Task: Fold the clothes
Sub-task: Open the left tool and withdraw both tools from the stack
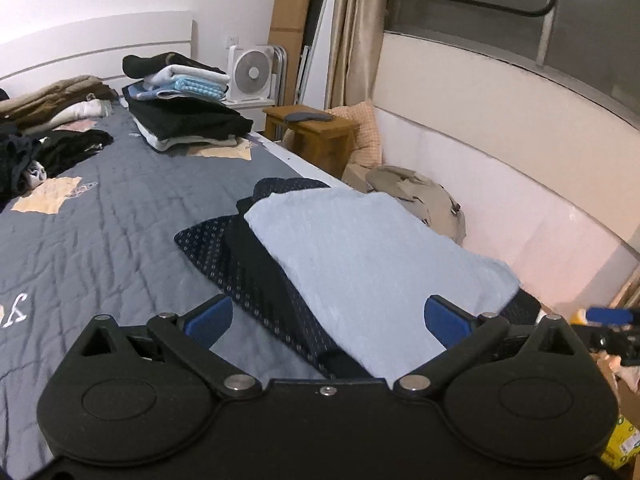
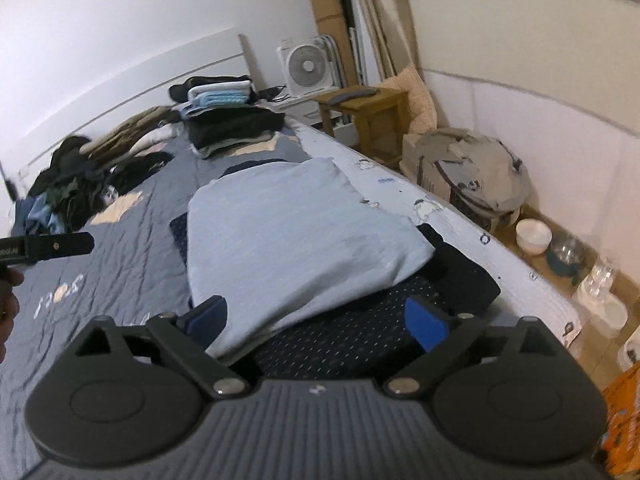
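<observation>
A folded light blue garment (image 1: 372, 256) lies on top of a folded dark navy dotted garment (image 1: 244, 276) near the right edge of the bed. My left gripper (image 1: 328, 320) is open, its blue pads either side of the near end of this pile, holding nothing. In the right wrist view the light blue garment (image 2: 296, 240) and the navy garment (image 2: 344, 332) lie just ahead of my right gripper (image 2: 316, 320), which is open and empty. The right gripper's tip shows in the left wrist view (image 1: 608, 316).
A tall stack of folded clothes (image 1: 184, 100) stands at the far end of the grey quilted bed (image 1: 100, 220). Loose dark clothes (image 2: 76, 184) lie at the far left. Beside the bed are a wooden stool (image 1: 316, 132), a beige bag (image 2: 464, 172), a fan (image 2: 306, 66) and bowls (image 2: 534, 236).
</observation>
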Available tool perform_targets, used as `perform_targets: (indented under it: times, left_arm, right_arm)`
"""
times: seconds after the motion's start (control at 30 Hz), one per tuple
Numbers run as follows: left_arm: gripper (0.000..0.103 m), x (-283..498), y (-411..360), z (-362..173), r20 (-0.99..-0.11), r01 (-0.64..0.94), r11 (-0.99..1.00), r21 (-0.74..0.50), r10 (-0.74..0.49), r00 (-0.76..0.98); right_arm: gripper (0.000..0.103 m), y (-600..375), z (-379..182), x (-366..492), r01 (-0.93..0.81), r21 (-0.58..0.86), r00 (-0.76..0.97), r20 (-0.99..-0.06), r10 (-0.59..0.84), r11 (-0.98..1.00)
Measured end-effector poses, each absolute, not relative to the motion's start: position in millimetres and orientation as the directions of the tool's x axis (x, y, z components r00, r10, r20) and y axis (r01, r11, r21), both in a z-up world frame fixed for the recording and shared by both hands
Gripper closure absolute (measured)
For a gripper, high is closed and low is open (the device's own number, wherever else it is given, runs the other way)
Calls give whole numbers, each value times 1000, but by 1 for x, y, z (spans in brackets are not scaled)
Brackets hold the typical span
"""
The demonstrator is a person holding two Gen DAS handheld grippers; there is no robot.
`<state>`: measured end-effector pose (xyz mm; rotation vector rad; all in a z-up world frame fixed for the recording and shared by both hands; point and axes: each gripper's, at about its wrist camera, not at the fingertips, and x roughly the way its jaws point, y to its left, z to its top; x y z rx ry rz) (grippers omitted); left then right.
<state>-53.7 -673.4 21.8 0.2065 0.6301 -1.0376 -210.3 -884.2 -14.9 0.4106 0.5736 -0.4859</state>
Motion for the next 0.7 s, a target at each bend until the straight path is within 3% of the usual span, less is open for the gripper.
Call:
perform_targets:
  times: [0.2, 0.7]
  left_arm:
    - [0, -79, -661, 19, -658, 857, 500, -123, -688, 307]
    - [0, -121, -643, 32, -677, 885, 462, -50, -668, 310]
  right_arm:
    - [7, -859, 2, -215, 512, 218, 734, -613, -292, 831]
    - [7, -832, 25, -230, 489, 152, 713, -637, -293, 859]
